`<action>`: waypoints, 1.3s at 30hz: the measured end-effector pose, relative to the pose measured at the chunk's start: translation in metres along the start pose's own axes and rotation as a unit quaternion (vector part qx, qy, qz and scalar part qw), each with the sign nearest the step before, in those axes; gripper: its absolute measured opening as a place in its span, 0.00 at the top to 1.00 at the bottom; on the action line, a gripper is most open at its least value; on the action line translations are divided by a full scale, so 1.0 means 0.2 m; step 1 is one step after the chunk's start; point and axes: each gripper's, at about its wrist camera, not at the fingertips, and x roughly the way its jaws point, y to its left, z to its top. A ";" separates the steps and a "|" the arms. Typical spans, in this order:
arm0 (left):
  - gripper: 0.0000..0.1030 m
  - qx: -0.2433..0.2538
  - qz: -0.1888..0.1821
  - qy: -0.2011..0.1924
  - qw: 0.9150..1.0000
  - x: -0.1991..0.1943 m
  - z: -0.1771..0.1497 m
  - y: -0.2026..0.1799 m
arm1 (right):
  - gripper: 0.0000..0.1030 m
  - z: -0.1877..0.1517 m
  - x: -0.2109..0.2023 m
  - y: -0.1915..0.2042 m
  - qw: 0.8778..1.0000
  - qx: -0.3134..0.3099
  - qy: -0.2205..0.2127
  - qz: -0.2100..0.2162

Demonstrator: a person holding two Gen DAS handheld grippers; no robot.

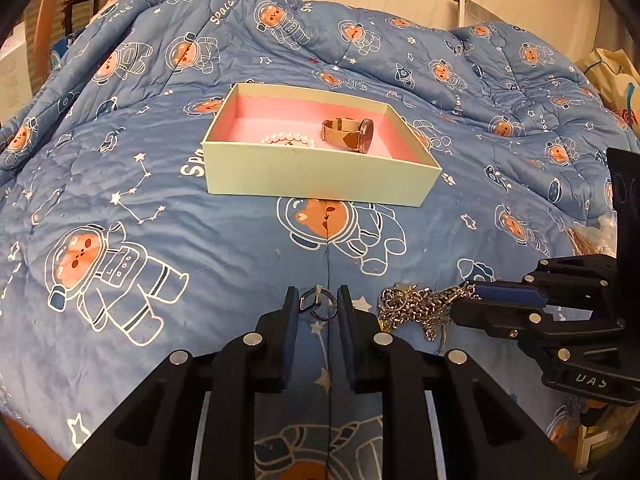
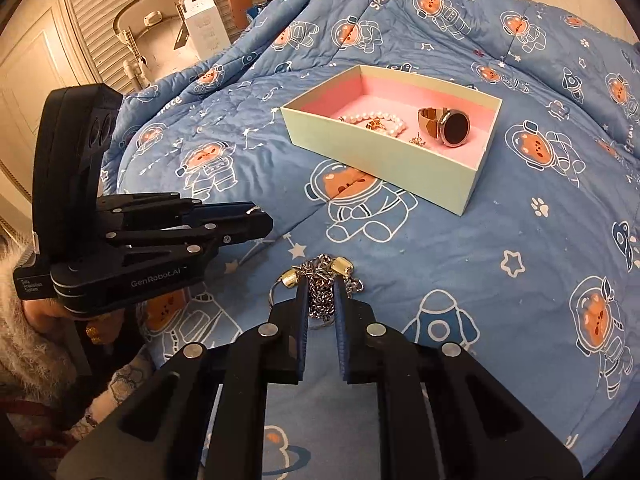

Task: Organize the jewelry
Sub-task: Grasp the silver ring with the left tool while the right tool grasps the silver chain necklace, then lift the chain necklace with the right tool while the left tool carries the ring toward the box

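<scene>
A pale green box [image 1: 320, 176] [image 2: 380, 160] with a pink lining lies on the blue quilt. In it are a rose-gold watch [image 1: 352, 134] [image 2: 448, 128], a pearl bracelet [image 1: 286, 138] [image 2: 376, 118] and small gold earrings [image 2: 418, 140]. My left gripper [image 1: 318, 300] [image 2: 262, 220] is low over the quilt, shut on a small silver ring [image 1: 316, 305]. Just to its right, my right gripper [image 2: 322, 292] [image 1: 468, 300] is shut on a bunched silver chain [image 2: 322, 296] [image 1: 420, 304]. The chain carries two gold barrel beads [image 2: 342, 266] and spills out past the fingertips.
The quilt [image 1: 200, 240] with its astronaut-bear print covers the whole bed and bulges into folds behind the box. A cream bag [image 1: 612, 76] sits at the far right. A louvred cupboard door [image 2: 92, 16] and a white appliance [image 2: 160, 36] stand to the left. A fuzzy sleeve [image 2: 32, 344] shows low left.
</scene>
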 end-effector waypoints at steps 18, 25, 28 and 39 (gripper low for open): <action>0.82 0.009 0.003 -0.033 0.999 -0.20 0.07 -0.01 | 0.93 0.15 -0.24 0.10 0.998 -0.037 -0.045 0.027; 0.82 0.019 -0.003 -0.043 0.999 -0.27 0.12 -0.04 | 0.93 0.25 -0.39 0.09 0.996 -0.020 -0.065 0.060; 0.82 0.020 -0.010 -0.050 0.998 -0.32 0.16 -0.04 | 0.93 0.31 -0.48 0.12 0.994 -0.039 -0.079 0.059; 0.82 0.045 -0.008 -0.073 0.996 -0.47 0.32 -0.06 | 0.93 0.49 -0.71 0.22 0.988 -0.084 -0.116 0.059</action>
